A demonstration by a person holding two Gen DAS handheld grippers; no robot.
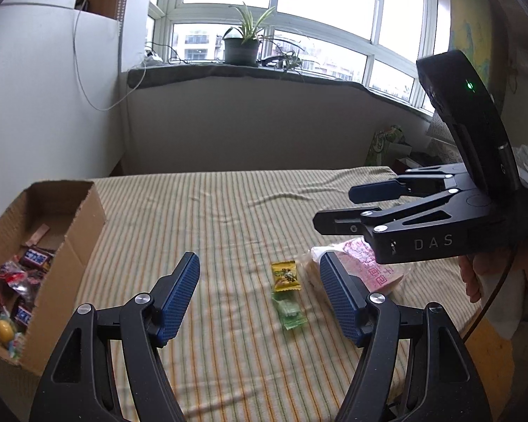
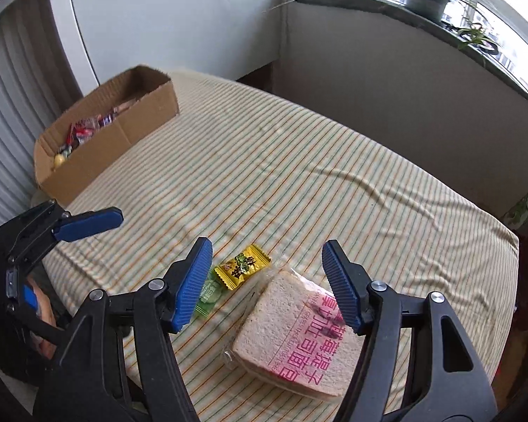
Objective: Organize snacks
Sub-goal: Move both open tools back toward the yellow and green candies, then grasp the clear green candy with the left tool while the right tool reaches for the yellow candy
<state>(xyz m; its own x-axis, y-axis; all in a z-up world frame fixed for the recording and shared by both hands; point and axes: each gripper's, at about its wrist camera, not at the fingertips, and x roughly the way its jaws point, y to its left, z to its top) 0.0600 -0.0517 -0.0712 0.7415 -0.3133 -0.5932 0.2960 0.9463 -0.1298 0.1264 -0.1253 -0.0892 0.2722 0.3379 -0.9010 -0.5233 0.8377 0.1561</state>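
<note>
A yellow wrapped candy (image 1: 285,276) (image 2: 242,266) and a green wrapped candy (image 1: 289,313) (image 2: 207,297) lie side by side on the striped tablecloth (image 1: 228,218). A wrapped slice of bread with pink print (image 1: 366,267) (image 2: 295,334) lies right of them. A cardboard box (image 1: 70,246) (image 2: 123,133) with several snacks stands at the left. My left gripper (image 1: 260,299) is open and empty above the candies. My right gripper (image 2: 265,285) is open and empty above the bread and candies; it also shows in the left wrist view (image 1: 341,207).
A windowsill with potted plants (image 1: 241,44) runs behind the table. A white wall and cable are at the left. Bags and boxes (image 1: 390,144) stand past the table's far right corner. The table edge (image 2: 503,246) drops off at the right.
</note>
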